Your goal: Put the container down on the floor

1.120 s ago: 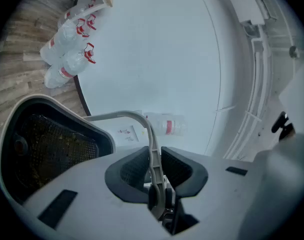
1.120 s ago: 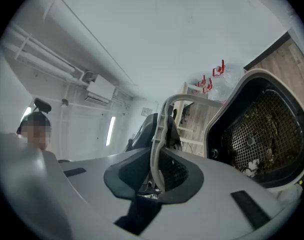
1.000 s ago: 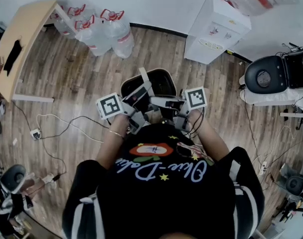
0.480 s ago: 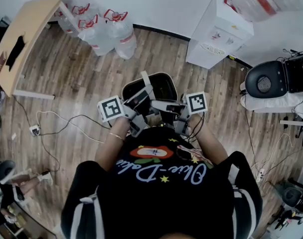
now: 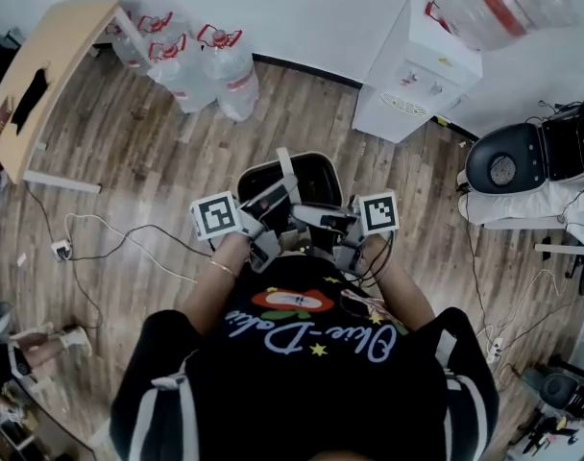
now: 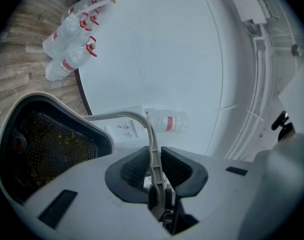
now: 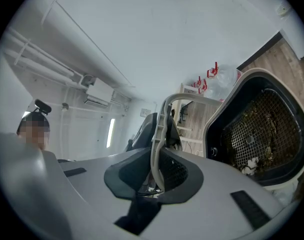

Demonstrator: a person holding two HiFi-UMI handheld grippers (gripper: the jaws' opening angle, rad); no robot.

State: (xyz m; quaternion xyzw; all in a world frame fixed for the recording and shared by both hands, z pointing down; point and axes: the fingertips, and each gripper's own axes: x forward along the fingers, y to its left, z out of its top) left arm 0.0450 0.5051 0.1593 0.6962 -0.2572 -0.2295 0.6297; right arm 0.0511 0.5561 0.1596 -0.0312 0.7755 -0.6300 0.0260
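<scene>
The left tongs [image 6: 157,196] and right tongs [image 7: 157,176] both pinch the handle [image 6: 151,144]. The container [image 5: 314,172] hangs at the person's 12 o'clock, over the floor [image 5: 129,152]. It looks not yet down. Lowering it and letting go are left.

Container [image 5: 316,173] before the person [image 5: 302,373], bottles [image 5: 210,65] beside table [image 5: 52,75] back left (by the wall [image 5: 302,8]), dispenser [image 5: 412,70] back right
</scene>
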